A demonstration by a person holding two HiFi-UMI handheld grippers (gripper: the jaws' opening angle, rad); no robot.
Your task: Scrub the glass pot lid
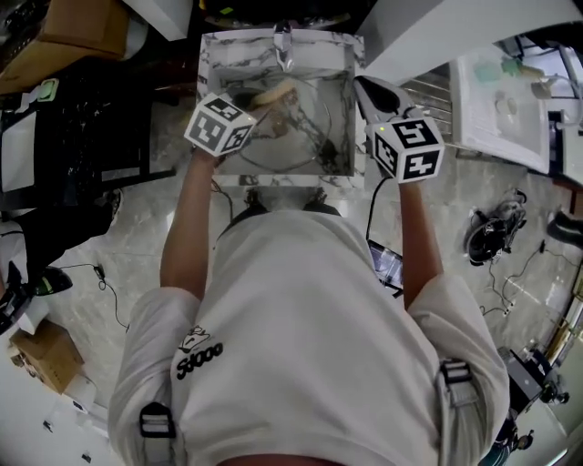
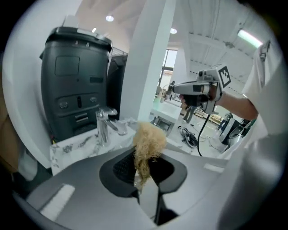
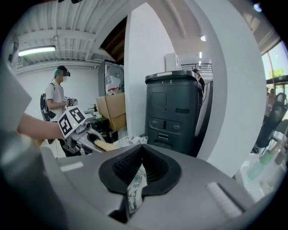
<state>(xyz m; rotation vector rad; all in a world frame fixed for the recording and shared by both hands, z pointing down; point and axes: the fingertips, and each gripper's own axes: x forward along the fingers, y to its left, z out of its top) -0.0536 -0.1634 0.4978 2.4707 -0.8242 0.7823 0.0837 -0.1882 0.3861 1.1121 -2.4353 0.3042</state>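
Note:
The glass pot lid [image 1: 290,150] lies in the marble-rimmed sink [image 1: 273,180], seen only in the head view. My left gripper [image 1: 260,105] hangs over the sink's left part, above the lid, shut on a tan fibrous scrubber [image 1: 276,94]. In the left gripper view the scrubber [image 2: 148,141] bulges out past the jaws of that gripper [image 2: 143,155]. My right gripper [image 1: 372,91] is at the sink's right rim, apart from the lid. Its jaws [image 3: 141,150] meet at the tips with nothing between them. Each gripper shows in the other's view: the right one [image 2: 198,90], the left one [image 3: 85,132].
A chrome faucet [image 1: 283,45] [image 2: 103,123] stands at the sink's far edge. A tall black bin [image 2: 76,85] [image 3: 173,112] is behind it beside a white pillar. A white counter [image 1: 506,100] lies to the right, cardboard boxes [image 1: 73,27] to the left. Another person [image 3: 56,96] stands far off.

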